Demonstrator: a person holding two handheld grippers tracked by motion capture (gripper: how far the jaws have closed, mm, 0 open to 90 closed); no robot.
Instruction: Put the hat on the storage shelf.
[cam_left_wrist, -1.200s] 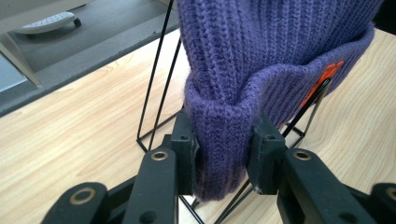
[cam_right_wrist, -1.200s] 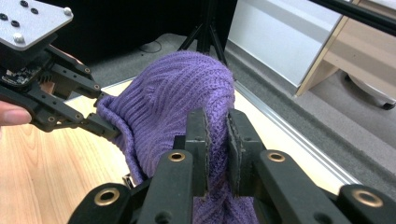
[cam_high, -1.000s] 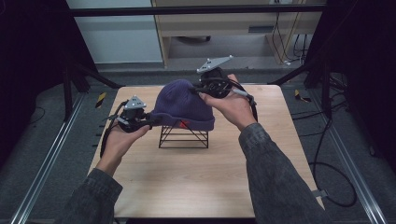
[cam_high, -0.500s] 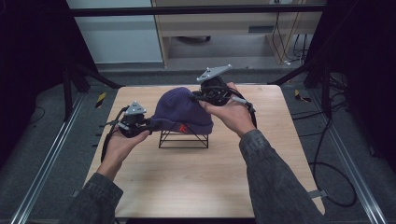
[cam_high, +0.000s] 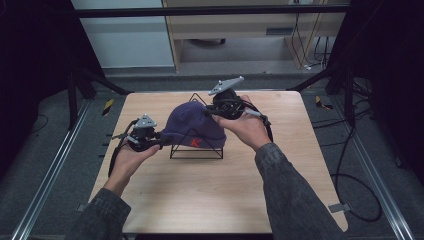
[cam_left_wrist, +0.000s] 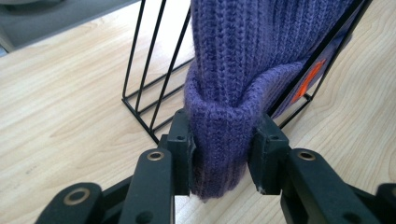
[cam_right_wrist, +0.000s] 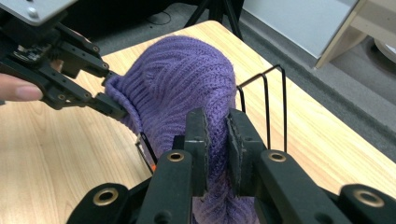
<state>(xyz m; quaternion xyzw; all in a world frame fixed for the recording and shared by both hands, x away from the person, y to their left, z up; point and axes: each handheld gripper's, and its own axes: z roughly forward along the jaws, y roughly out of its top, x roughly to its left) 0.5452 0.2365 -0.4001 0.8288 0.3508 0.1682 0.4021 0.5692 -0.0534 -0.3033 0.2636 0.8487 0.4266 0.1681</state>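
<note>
knit hat (cam_high: 192, 127) over wire rack (cam_high: 197, 150) on table (cam_high: 210, 195), a gripper at each side

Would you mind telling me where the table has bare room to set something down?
The table is bare in front of the wire rack, between the forearms, and along its right edge. The middle is crowded: both tools hold the purple hat over the rack.

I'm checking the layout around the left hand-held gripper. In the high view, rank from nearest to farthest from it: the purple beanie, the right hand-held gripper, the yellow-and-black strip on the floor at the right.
1. Purple beanie: clamped in the left hand-held gripper, just to its right.
2. Right hand-held gripper: at the beanie's far side, above the black wire rack.
3. Yellow-and-black strip: on the floor beyond the table's right edge.
</note>
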